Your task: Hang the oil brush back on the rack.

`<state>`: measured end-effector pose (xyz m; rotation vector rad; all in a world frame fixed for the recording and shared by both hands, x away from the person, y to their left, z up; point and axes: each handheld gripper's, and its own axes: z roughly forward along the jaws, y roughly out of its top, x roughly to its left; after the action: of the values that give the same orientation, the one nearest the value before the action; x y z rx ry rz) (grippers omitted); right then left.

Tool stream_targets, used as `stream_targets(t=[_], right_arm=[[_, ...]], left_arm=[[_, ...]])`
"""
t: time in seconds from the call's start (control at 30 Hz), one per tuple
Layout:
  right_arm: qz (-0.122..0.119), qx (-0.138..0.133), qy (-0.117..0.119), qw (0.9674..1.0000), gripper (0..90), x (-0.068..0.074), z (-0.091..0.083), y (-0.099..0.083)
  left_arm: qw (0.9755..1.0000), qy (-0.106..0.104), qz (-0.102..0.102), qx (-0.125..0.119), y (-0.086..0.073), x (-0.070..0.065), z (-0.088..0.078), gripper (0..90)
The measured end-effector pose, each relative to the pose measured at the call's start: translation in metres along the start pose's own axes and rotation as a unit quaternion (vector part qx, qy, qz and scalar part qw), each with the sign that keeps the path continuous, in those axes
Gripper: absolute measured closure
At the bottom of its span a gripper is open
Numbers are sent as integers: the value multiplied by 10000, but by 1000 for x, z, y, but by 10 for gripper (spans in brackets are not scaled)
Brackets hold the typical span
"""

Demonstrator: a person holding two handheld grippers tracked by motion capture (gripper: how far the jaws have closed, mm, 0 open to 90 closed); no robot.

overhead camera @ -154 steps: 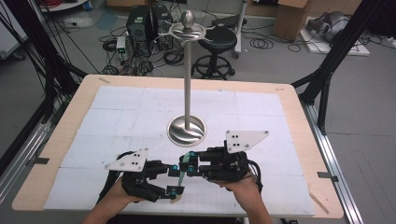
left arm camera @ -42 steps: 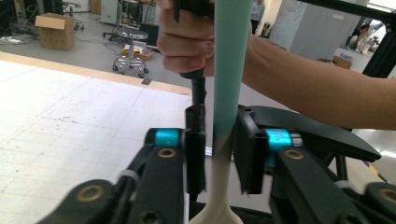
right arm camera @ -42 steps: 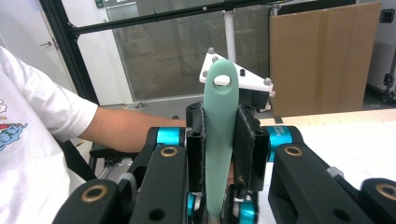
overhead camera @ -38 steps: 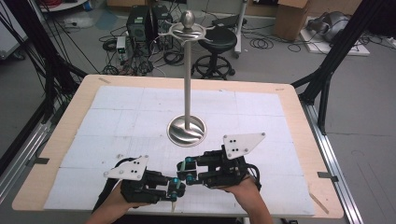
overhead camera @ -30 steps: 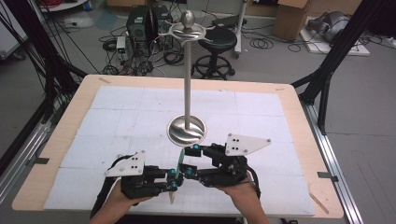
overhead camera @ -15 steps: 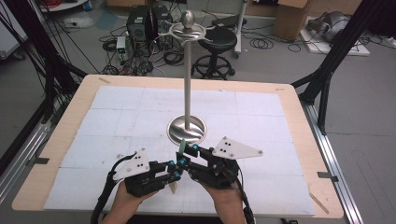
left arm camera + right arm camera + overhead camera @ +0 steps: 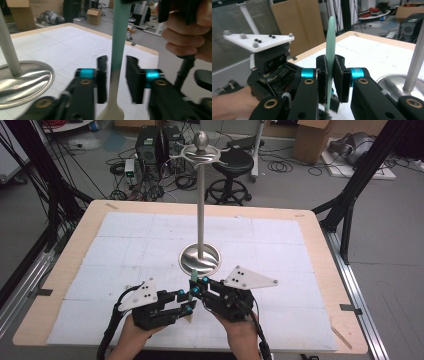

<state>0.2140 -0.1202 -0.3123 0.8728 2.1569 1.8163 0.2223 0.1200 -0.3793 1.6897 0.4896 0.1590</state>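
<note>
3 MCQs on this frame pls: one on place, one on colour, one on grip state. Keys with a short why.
1. Where does the metal stand sit on the table?
A. ahead of both grippers, near the middle
B. at the far left corner
C. under the person's left hand

2. What colour is the upper part of the spatula?
A. red
B. pale green
C. black

3. Which gripper clamps the spatula?
A. left gripper
B. right gripper
C. neither

Key: 1 A, its round base stands just beyond the jaws in the high view. 2 B, green above, cream below. 3 B, the right pads press on the blade; the left jaws, just opening, stand apart from the handle.
</note>
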Motion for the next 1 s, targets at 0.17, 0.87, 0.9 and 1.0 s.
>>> stream_targets(t=[0.17, 0.87, 0.9, 1.0], right_arm=[[-51, 13, 45, 10000, 827, -8, -5, 3], [-77, -226, 566, 9981, 827, -66, 0, 32], [-89, -224, 593, 9980, 827, -68, 2, 35], [-205, -206, 683, 9972, 827, -73, 10, 52]], left_arm=[[9998, 8, -52, -167, -7, 18, -25, 498], [9970, 707, -72, -303, -23, 53, -73, 172], [9967, 751, -67, -300, -25, 55, -75, 173], [9962, 808, -60, -327, -27, 56, -80, 175]])
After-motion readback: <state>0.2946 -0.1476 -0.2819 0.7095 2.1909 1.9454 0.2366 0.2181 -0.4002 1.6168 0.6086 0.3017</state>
